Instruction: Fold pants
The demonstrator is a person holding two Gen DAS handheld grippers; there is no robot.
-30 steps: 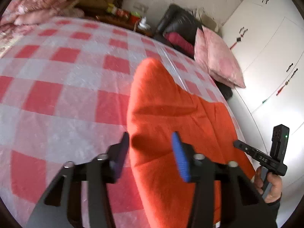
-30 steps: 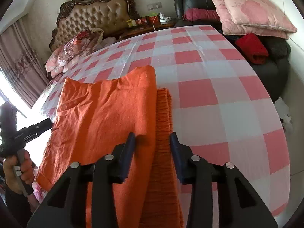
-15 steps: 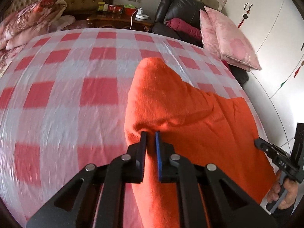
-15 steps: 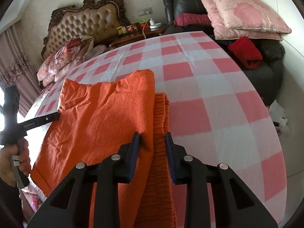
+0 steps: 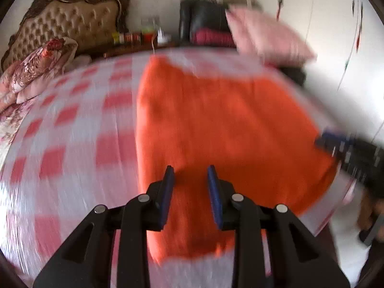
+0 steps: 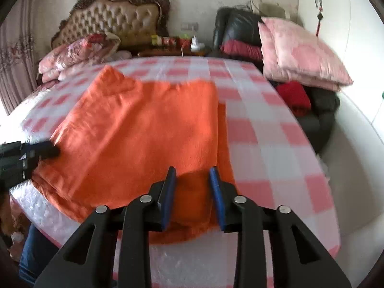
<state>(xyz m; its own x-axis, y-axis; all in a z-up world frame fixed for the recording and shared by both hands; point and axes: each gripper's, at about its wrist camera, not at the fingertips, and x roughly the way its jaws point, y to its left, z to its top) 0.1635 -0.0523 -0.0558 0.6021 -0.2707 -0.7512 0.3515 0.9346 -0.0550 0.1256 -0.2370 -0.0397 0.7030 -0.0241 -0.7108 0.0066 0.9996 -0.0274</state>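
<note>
Left wrist view, badly blurred: the left hand-held gripper (image 5: 191,177) is hovering over the near edge of the orange pants (image 5: 216,124), its blue-padded fingers (image 5: 168,187) spread apart with nothing between them. The pants are lying folded on the checked bed cover (image 5: 72,144). The right hand-held gripper (image 5: 345,148) is showing at the pants' right edge.

Right wrist view: the right hand-held gripper (image 6: 193,178) is also standing apart, above the pants' (image 6: 144,132) near right corner. The pants are sitting flat on the bed (image 6: 276,156), a second layer peeking out along their right side. Pink pillows (image 6: 300,52) are resting beyond.
</note>
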